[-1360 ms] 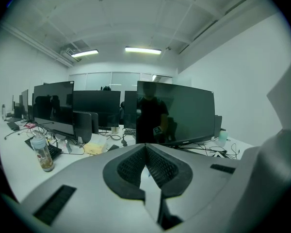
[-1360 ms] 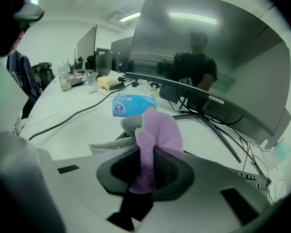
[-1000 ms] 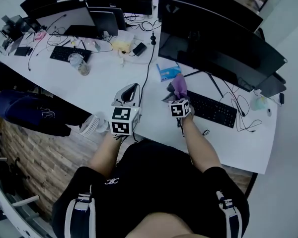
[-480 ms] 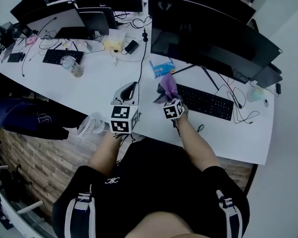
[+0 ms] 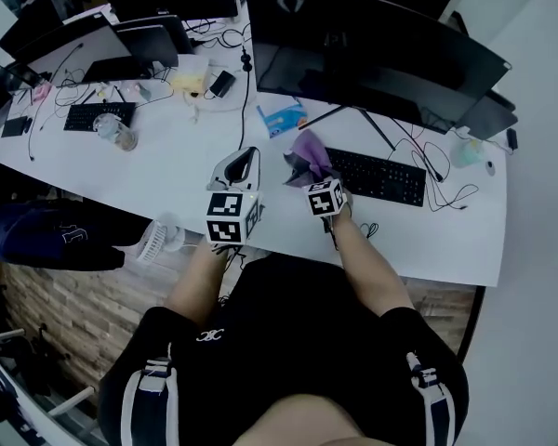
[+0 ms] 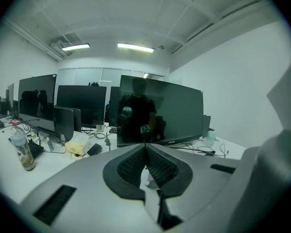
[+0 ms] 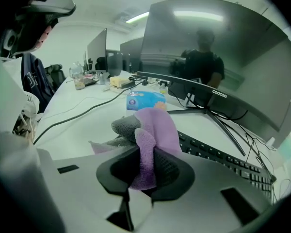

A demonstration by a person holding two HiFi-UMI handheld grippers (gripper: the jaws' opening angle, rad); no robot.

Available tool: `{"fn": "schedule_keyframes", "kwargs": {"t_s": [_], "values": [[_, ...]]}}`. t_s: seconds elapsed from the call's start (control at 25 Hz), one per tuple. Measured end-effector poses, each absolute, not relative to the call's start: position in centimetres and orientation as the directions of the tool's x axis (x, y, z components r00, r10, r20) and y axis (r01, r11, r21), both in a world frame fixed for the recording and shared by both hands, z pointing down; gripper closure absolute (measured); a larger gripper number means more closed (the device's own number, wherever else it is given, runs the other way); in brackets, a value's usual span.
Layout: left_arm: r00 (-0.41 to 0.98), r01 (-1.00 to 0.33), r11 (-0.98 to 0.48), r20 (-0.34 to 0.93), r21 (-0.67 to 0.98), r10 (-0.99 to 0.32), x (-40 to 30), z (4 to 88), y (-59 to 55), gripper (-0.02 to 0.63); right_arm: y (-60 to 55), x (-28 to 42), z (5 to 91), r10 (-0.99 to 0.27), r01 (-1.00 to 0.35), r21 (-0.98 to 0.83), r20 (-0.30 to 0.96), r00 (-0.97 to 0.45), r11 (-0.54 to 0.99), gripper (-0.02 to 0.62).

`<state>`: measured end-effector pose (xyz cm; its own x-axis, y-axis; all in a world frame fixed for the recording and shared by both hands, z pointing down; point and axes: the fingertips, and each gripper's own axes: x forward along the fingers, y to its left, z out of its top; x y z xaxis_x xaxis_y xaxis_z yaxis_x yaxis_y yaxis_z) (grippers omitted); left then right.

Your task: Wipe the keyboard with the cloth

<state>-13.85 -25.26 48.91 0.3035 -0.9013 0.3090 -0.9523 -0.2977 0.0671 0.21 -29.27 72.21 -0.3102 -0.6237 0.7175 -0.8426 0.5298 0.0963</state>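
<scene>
A black keyboard (image 5: 377, 177) lies on the white desk (image 5: 181, 161) under a wide dark monitor (image 5: 372, 49); in the right gripper view the keyboard (image 7: 223, 159) runs off to the right. My right gripper (image 5: 309, 165) is shut on a purple cloth (image 5: 307, 154), held at the keyboard's left end. The purple cloth (image 7: 153, 140) bunches up between the jaws of the right gripper (image 7: 148, 171). My left gripper (image 5: 242, 167) hovers over the desk left of it. The left gripper (image 6: 145, 166) has its jaws pressed together with nothing in them.
A blue packet (image 5: 281, 117) lies behind the cloth. A black cable (image 5: 245, 110) runs across the desk past the left gripper. A second keyboard (image 5: 91, 115), a clear bottle (image 5: 117, 134) and more monitors stand at the far left. A small white fan (image 5: 161, 237) sits by the desk's near edge.
Both grippers stay nearly in place relative to the desk while the head view shifts. The right gripper with the cloth has crept a little nearer the keyboard's left end.
</scene>
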Motion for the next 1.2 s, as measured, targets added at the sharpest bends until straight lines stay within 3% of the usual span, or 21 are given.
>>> {"fn": "schedule_keyframes", "kwargs": {"t_s": [1.2], "values": [[0.44,-0.895,-0.442,0.301,0.064,-0.846,0.0,48.9,-26.1,0.594,-27.7,20.5,72.2,-0.671,-0.962,0.092,0.734,-0.109,0.256,0.51]]}}
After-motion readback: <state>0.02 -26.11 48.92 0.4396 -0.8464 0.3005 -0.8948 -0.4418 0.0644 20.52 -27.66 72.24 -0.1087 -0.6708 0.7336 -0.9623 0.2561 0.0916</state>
